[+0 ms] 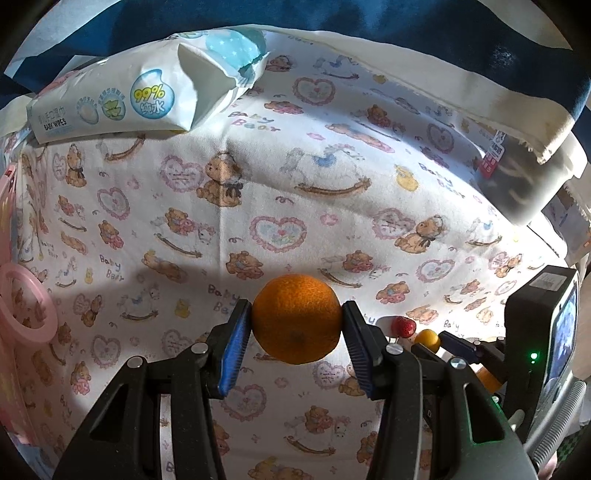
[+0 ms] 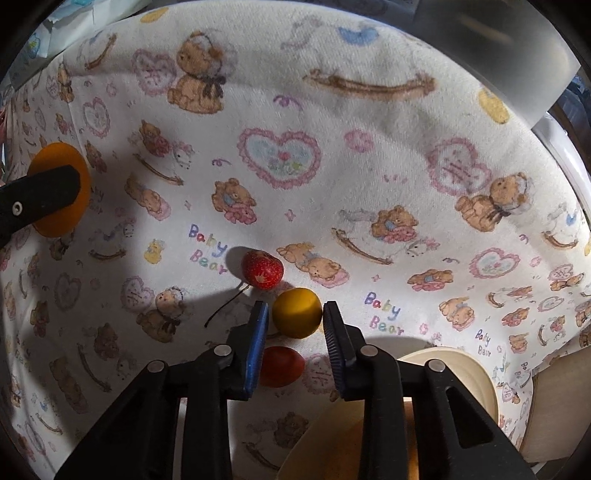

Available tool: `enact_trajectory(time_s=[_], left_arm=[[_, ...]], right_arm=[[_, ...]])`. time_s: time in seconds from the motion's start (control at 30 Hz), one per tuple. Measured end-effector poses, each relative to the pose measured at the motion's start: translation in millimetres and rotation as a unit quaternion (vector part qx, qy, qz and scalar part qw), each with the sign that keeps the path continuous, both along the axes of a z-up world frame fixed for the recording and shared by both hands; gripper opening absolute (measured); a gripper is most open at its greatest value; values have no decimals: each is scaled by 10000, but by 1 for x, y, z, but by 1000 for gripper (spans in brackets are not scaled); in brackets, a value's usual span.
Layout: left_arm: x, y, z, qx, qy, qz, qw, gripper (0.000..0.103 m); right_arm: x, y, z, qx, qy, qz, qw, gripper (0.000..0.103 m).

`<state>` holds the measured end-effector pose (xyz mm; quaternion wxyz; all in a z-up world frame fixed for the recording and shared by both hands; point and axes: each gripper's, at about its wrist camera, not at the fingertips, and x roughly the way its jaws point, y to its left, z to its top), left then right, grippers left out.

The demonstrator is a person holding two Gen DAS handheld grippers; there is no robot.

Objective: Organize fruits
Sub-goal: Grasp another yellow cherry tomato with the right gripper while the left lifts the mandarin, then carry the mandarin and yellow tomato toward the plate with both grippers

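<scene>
Left tool [image 1: 296, 320] clamped on orange [image 1: 296, 318], above the cloth-covered bench [image 1: 332, 206]. Right tool [image 2: 295, 314] pinches yellow fruit [image 2: 297, 312], beside strawberry [image 2: 262, 273]; red fruit [image 2: 280, 365] beneath. Step: picking. Next: carry both to cream bowl [image 2: 461, 369] nearby.

A cloth [image 1: 295, 206] printed with teddy bears, hearts, rocking horses and the words "Baby Bear" covers the surface. At its far left edge lies a pack of baby wipes [image 1: 147, 92], white with a blue starred end, partly on dark blue fabric [image 1: 332, 18]. A pink ring [image 1: 26, 299] rests at the left rim. A dark box with a white edge [image 1: 532, 181] sits far right.
</scene>
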<state>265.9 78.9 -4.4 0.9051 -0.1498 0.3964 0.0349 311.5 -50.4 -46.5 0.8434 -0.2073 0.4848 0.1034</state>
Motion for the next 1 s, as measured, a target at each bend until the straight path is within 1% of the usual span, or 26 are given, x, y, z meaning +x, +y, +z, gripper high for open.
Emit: enact_trajectory(time_s=[0.03, 0.1, 0.27, 0.6, 0.8, 0.9, 1.0], left_arm=[[0, 0, 0, 0, -1, -2, 10000, 49], [1, -1, 0, 7, 0, -10, 10000, 49], [-1, 0, 2, 11, -20, -25, 10000, 49], [-14, -1, 16, 48, -249, -47, 9997, 49], [-32, -12, 33, 286, -479, -118, 9984, 49], [-42, -18, 42, 382, -619, -187, 9972, 49], [-48, -25, 49, 453, -731, -307, 9958, 49]], right_arm=[[6, -2, -8, 4, 0, -1, 10000, 30], [5, -5, -13, 17, -4, 3, 10000, 30], [6, -7, -4, 61, -67, -2, 10000, 29], [-21, -12, 41, 470, -496, 0, 9977, 29], [-41, -21, 73, 694, -799, -10, 9944, 29], [-49, -25, 95, 814, -1013, -39, 9915, 29], [-60, -39, 118, 1046, -1187, -112, 9873, 29]])
